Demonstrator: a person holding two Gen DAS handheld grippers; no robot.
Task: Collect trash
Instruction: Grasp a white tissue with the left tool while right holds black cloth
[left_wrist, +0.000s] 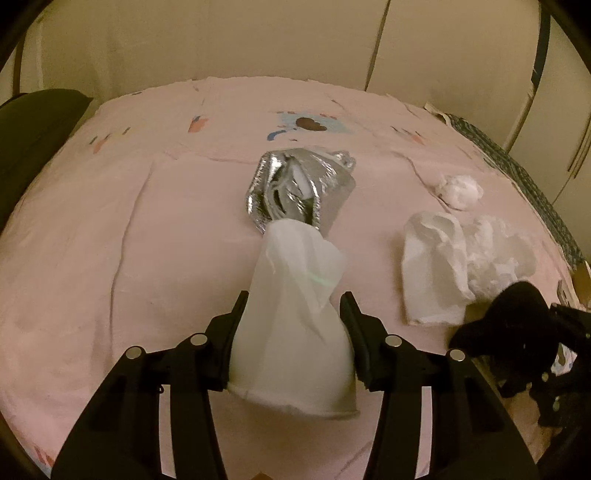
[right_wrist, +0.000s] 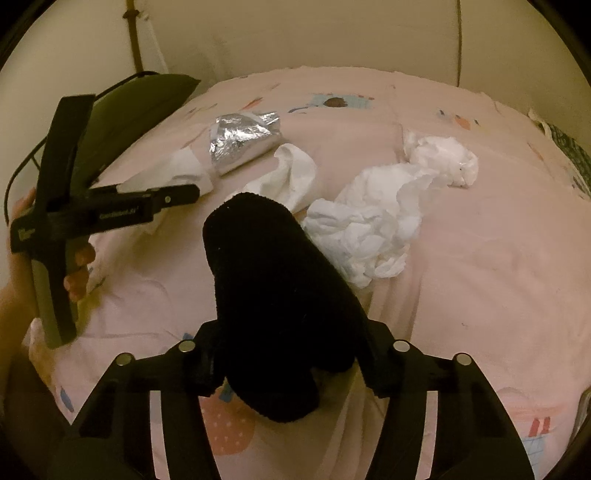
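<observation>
My left gripper (left_wrist: 293, 306) is shut on a white sock (left_wrist: 295, 314) and holds it over the pink bed sheet (left_wrist: 129, 221). My right gripper (right_wrist: 288, 332) is shut on a black sock (right_wrist: 273, 288); it shows at the right edge of the left wrist view (left_wrist: 509, 325). A crumpled silver foil wrapper (left_wrist: 299, 184) lies just beyond the white sock, and also shows in the right wrist view (right_wrist: 240, 140). Crumpled white tissues (right_wrist: 373, 221) and a white wad (right_wrist: 447, 158) lie on the sheet. Another white sock (left_wrist: 432, 266) lies flat to the right.
A dark green pillow (right_wrist: 140, 107) sits at the bed's far left. A dark patterned cloth (left_wrist: 517, 173) runs along the right bed edge. A cream wall and wardrobe doors (left_wrist: 443, 44) stand behind the bed. The left gripper's body (right_wrist: 99, 210) and the hand holding it fill the left of the right wrist view.
</observation>
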